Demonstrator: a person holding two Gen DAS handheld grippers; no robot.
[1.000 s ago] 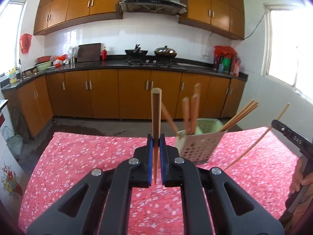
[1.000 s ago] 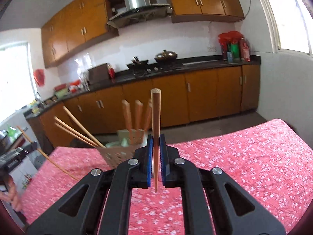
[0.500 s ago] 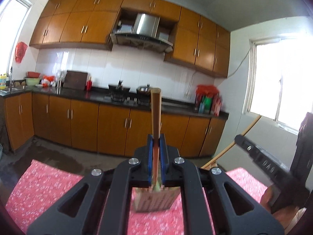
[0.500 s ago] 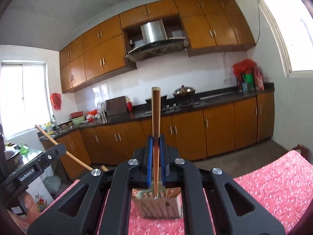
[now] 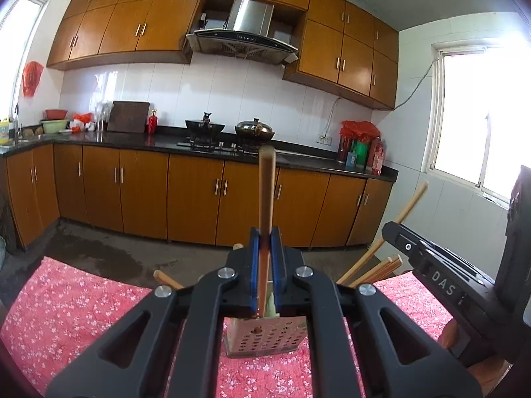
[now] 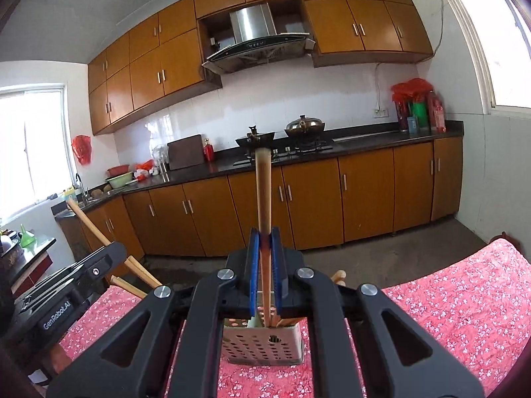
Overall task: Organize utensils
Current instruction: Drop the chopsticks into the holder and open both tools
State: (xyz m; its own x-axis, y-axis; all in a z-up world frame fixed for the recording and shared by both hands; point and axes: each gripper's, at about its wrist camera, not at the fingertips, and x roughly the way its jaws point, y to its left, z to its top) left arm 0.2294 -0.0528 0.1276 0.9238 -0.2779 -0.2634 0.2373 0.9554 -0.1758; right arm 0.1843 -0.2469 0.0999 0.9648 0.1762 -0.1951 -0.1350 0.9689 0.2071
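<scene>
With both the left gripper (image 5: pixel 264 267) and right gripper (image 6: pixel 264 270) clenched on a chopstick (image 5: pixel 265 199) over the holder (image 6: pixel 264 343), I judge lowering and releasing comes next.

My left tool (image 5: pixel 264 265) is matte black plastic: two wide arms with triangular cut-outs, four round silver screws across the linkages, and blue pads (image 5: pixel 253 265) lining the inner faces of the fingers. My right tool (image 6: pixel 264 268) is built the same (same blue pads, same four screws). Right of the left tool, the other unit's black body reads "DAS"; seen from the right wrist, its twin reads "GenRobot.AI". A little skin (image 5: pixel 446 331) shows under the lettered body.
</scene>
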